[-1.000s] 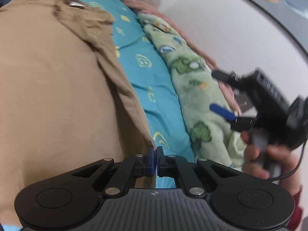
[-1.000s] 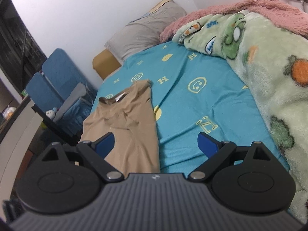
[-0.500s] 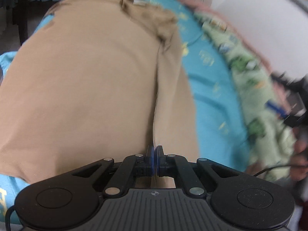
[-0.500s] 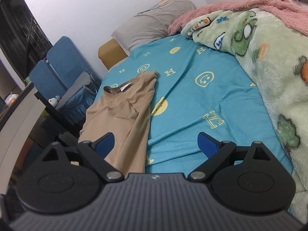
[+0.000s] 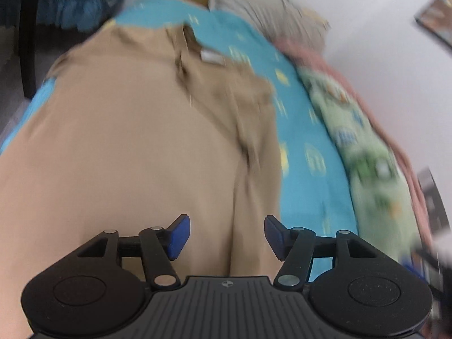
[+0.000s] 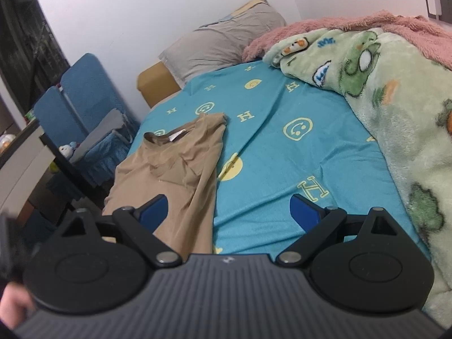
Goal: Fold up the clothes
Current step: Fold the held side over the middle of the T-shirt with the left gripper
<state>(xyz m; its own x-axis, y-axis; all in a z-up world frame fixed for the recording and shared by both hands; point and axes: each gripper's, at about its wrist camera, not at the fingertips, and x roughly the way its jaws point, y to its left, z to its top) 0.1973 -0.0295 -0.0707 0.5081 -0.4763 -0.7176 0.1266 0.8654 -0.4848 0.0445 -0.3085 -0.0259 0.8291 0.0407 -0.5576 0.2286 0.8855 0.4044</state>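
Left wrist: both the left hand-held gripper (image 5: 226, 237) and the right hand-held gripper (image 6: 229, 209) gape above tan shirt (image 5: 127, 147).

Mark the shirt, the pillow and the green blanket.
shirt (image 6: 175, 169), right wrist view, chest below the collar
pillow (image 6: 223, 39), right wrist view, middle of its face
green blanket (image 6: 395, 90), right wrist view, top fold

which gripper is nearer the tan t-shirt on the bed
Left. The left gripper hovers open right over the tan t-shirt; the right gripper is open, farther back, over the teal patterned bedsheet beside it.
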